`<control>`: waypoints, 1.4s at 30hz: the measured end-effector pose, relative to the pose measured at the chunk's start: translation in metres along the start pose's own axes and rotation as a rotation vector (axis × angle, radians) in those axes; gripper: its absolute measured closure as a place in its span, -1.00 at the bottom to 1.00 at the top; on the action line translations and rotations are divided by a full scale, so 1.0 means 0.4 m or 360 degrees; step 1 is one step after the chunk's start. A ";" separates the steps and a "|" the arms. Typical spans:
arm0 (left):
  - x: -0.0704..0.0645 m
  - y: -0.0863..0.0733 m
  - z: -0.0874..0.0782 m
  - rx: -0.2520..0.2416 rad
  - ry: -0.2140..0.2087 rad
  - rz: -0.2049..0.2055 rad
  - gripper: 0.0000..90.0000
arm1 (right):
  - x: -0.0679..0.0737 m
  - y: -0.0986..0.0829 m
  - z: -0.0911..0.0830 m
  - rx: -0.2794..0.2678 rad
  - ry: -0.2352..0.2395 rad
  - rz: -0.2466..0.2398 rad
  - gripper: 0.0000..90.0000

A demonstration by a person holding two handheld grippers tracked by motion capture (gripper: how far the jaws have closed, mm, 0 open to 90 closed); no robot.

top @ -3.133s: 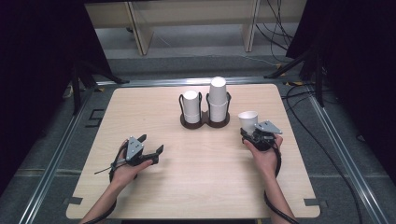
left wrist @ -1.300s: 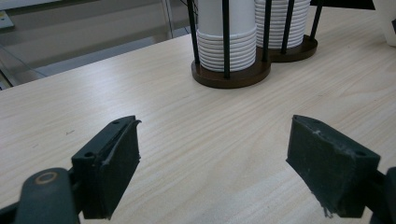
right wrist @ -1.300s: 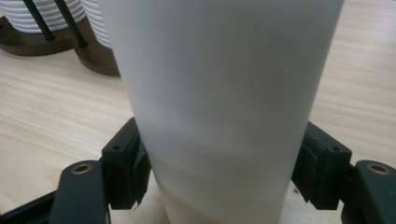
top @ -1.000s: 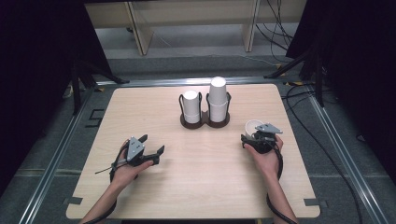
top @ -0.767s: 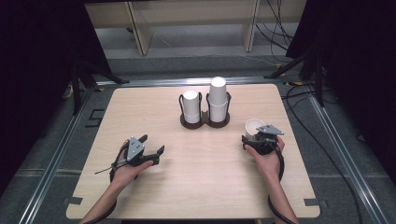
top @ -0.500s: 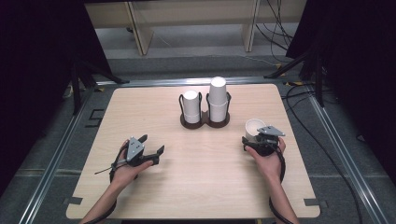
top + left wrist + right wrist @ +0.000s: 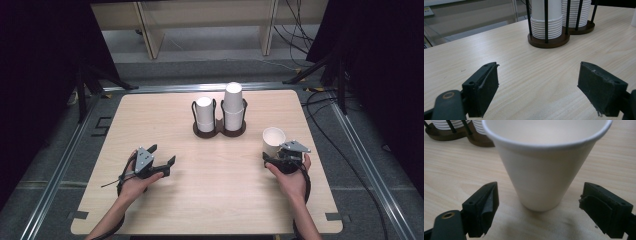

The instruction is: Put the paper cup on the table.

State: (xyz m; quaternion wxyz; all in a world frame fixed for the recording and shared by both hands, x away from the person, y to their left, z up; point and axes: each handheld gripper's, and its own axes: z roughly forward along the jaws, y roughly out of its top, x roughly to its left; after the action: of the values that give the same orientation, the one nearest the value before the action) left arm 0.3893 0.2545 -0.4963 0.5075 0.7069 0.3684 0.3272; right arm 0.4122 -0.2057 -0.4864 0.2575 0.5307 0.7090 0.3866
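A single white paper cup (image 7: pixel 273 141) (image 7: pixel 544 167) stands upright on the table at the right. My right gripper (image 7: pixel 270 156) (image 7: pixel 540 188) is open just behind it; the jaws stand either side of its lower part without touching it. Two stacks of white cups (image 7: pixel 204 114) (image 7: pixel 233 104) sit in a dark-based rod holder (image 7: pixel 220 132) (image 7: pixel 549 42) at the table's middle back. My left gripper (image 7: pixel 163 154) (image 7: pixel 537 66) rests open near the front left with nothing between its fingers, pointing at the holder.
The wooden table (image 7: pixel 210 200) has a metal rail frame (image 7: pixel 55 180) around it. Shelving legs (image 7: pixel 150 30) and cables (image 7: pixel 320 105) lie on the floor beyond the far edge and at the right.
My right gripper brought the single cup down onto the table, let go of it and drew back a little. The left gripper stayed where it was.
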 end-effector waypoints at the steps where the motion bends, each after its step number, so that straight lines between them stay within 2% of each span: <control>1: 0.000 0.000 0.000 -0.0002 -0.0001 -0.0001 -0.64 | 0.000 -0.005 -0.003 -0.0012 0.0009 -0.0017 -0.65; 2: 0.000 0.000 -0.001 0.0002 0.0001 -0.0002 -0.64 | 0.002 -0.009 -0.009 -0.0016 -0.0011 -0.0028 -0.65; 3: -0.001 0.001 -0.004 0.0018 0.0007 0.0000 -0.64 | 0.004 -0.012 -0.012 -0.0007 0.0022 -0.0001 -0.65; 4: -0.001 0.000 -0.003 0.0007 0.0006 -0.0005 -0.64 | 0.006 -0.016 -0.012 -0.0025 0.0002 -0.0013 -0.65; 5: -0.001 0.000 -0.003 0.0007 0.0009 -0.0006 -0.64 | 0.018 -0.018 -0.025 0.0018 0.0004 0.0079 -0.65; 6: 0.000 -0.001 -0.001 -0.0007 0.0001 -0.0008 -0.64 | 0.012 -0.019 -0.024 -0.0029 0.0015 0.0018 -0.65; 7: -0.001 0.000 -0.004 0.0009 0.0010 -0.0006 -0.64 | 0.009 -0.020 -0.027 -0.0033 0.0008 -0.0023 -0.65; 8: -0.002 0.000 -0.005 0.0014 0.0014 -0.0010 -0.64 | 0.018 -0.024 -0.031 -0.0036 -0.0004 0.0026 -0.65; 9: -0.002 0.000 -0.005 0.0011 0.0013 -0.0011 -0.64 | 0.013 -0.025 -0.032 -0.0065 0.0043 -0.0005 -0.65; 10: -0.002 0.000 -0.005 0.0010 0.0014 -0.0012 -0.64 | 0.014 -0.026 -0.036 -0.0052 0.0029 -0.0031 -0.65; 12: -0.002 0.000 -0.004 0.0002 0.0018 -0.0013 -0.64 | 0.019 -0.031 -0.047 -0.0037 0.0011 -0.0017 -0.65; 13: -0.002 0.000 -0.004 0.0002 0.0019 -0.0011 -0.64 | 0.018 -0.033 -0.048 -0.0072 0.0021 -0.0028 -0.65; 14: -0.002 0.000 -0.004 0.0005 0.0021 -0.0005 -0.64 | 0.023 -0.035 -0.053 -0.0072 0.0044 0.0003 -0.65; 15: -0.002 0.000 -0.004 0.0005 0.0021 -0.0005 -0.64 | 0.021 -0.037 -0.056 -0.0086 0.0018 -0.0019 -0.65; 16: -0.003 -0.001 -0.004 -0.0003 0.0017 -0.0005 -0.64 | 0.025 -0.038 -0.064 -0.0078 0.0023 0.0013 -0.65; 17: -0.004 0.000 -0.006 0.0008 0.0025 -0.0006 -0.64 | 0.020 -0.039 -0.068 -0.0092 0.0022 -0.0043 -0.65; 19: -0.004 -0.001 -0.006 -0.0002 0.0023 -0.0003 -0.64 | 0.025 -0.045 -0.077 -0.0095 0.0041 -0.0008 -0.65; 20: -0.004 0.000 -0.008 0.0005 0.0027 0.0000 -0.64 | 0.023 -0.048 -0.081 -0.0137 0.0026 -0.0018 -0.65; 21: -0.004 0.000 -0.008 0.0004 0.0028 -0.0001 -0.64 | 0.021 -0.051 -0.090 -0.0142 0.0002 -0.0027 -0.65; 22: -0.004 -0.001 -0.007 0.0000 0.0026 -0.0001 -0.64 | 0.026 -0.055 -0.093 -0.0154 0.0033 0.0022 -0.65; 23: -0.004 0.000 -0.008 0.0005 0.0031 -0.0003 -0.64 | 0.024 -0.057 -0.102 -0.0136 0.0025 -0.0004 -0.65; 24: -0.004 -0.001 -0.008 0.0004 0.0032 -0.0006 -0.64 | 0.027 -0.062 -0.111 -0.0157 0.0014 0.0026 -0.65; 26: -0.005 -0.001 -0.009 0.0000 0.0034 -0.0006 -0.64 | 0.019 -0.068 -0.127 -0.0191 0.0016 -0.0023 -0.65; 27: -0.005 -0.001 -0.009 0.0001 0.0034 -0.0004 -0.64 | 0.022 -0.073 -0.137 -0.0202 0.0007 0.0029 -0.65; 28: -0.005 -0.001 -0.009 0.0001 0.0035 -0.0003 -0.64 | 0.018 -0.076 -0.143 -0.0238 0.0022 0.0032 -0.66; 29: -0.005 -0.001 -0.009 0.0002 0.0036 -0.0004 -0.64 | 0.015 -0.080 -0.149 -0.0272 0.0006 0.0008 -0.66; 30: -0.005 -0.001 -0.009 0.0000 0.0036 -0.0007 -0.64 | 0.012 -0.083 -0.157 -0.0260 0.0029 -0.0008 -0.65; 31: -0.005 -0.001 -0.009 0.0000 0.0038 -0.0012 -0.64 | 0.014 -0.088 -0.165 -0.0252 0.0028 0.0012 -0.66; 32: -0.004 -0.002 -0.007 -0.0017 0.0036 -0.0018 -0.64 | 0.019 -0.095 -0.170 -0.0268 0.0019 0.0070 -0.66; 33: -0.003 -0.002 -0.007 -0.0024 0.0033 -0.0018 -0.64 | 0.013 -0.099 -0.170 -0.0289 0.0069 0.0042 -0.66; 34: -0.004 -0.002 -0.007 -0.0024 0.0036 -0.0019 -0.64 | 0.009 -0.103 -0.177 -0.0299 0.0030 -0.0009 -0.66; 35: -0.004 -0.002 -0.006 -0.0023 0.0037 -0.0019 -0.64 | 0.010 -0.109 -0.180 -0.0324 0.0044 0.0016 -0.66; 36: -0.005 -0.001 -0.009 0.0001 0.0038 -0.0014 -0.64 | 0.008 -0.114 -0.185 -0.0316 0.0058 0.0010 -0.66; 38: -0.005 -0.001 -0.009 0.0002 0.0037 -0.0012 -0.64 | 0.010 -0.122 -0.196 -0.0344 0.0044 0.0038 -0.66; 39: -0.004 -0.001 -0.009 0.0004 0.0036 -0.0013 -0.64 | 0.008 -0.123 -0.200 -0.0344 0.0065 0.0035 -0.66; 40: -0.004 -0.001 -0.009 0.0004 0.0034 -0.0015 -0.64 | 0.015 -0.126 -0.205 -0.0350 0.0043 0.0092 -0.66; 41: -0.003 -0.002 -0.006 -0.0014 0.0027 -0.0016 -0.64 | 0.009 -0.128 -0.206 -0.0392 0.0047 0.0067 -0.66; 42: -0.003 -0.001 -0.007 -0.0007 0.0029 -0.0017 -0.64 | 0.005 -0.129 -0.207 -0.0424 0.0019 0.0028 -0.66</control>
State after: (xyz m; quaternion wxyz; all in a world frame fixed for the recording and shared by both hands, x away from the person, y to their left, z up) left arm 0.3862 0.2551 -0.4961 0.5074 0.7007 0.3762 0.3318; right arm 0.3189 -0.2337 -0.4819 0.3181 0.4958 0.6481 0.4827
